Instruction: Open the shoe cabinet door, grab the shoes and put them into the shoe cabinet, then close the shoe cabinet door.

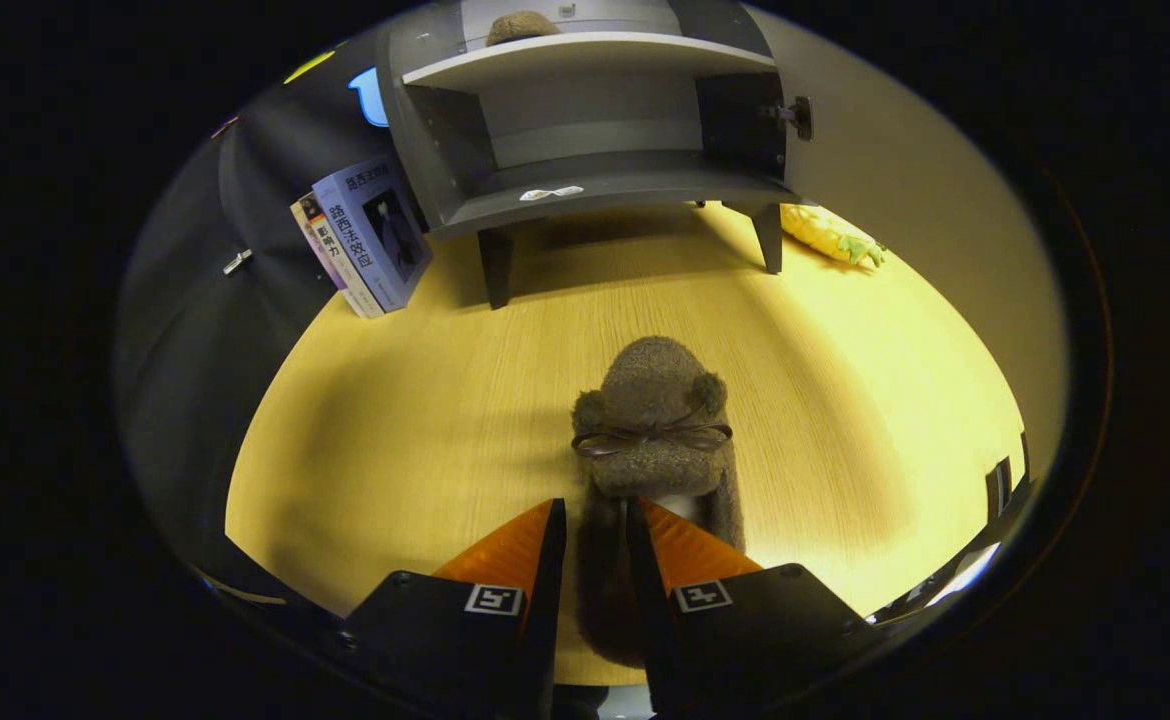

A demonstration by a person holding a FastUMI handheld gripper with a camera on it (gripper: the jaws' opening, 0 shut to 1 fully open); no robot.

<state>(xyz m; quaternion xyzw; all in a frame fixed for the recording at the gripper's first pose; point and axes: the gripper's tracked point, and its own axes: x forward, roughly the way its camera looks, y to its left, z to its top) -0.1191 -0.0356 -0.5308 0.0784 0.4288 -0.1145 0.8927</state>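
Observation:
A fuzzy brown slipper (653, 420) with a thin bow across its top points toward the cabinet, above the wooden table (395, 440). My gripper (596, 515) is shut on the slipper's heel rim, with the fabric pinched between both fingers. Beyond it stands the grey shoe cabinet (585, 150) with its door (905, 200) swung open to the right. A second brown slipper (520, 27) rests on the cabinet's upper shelf. The lower shelf holds only a small white packet (551, 192).
Two books (365, 235) lean against the cabinet's left side. A yellow plush pineapple (830, 235) lies behind the cabinet's right leg, by the open door. The cabinet stands on short legs at the table's far edge.

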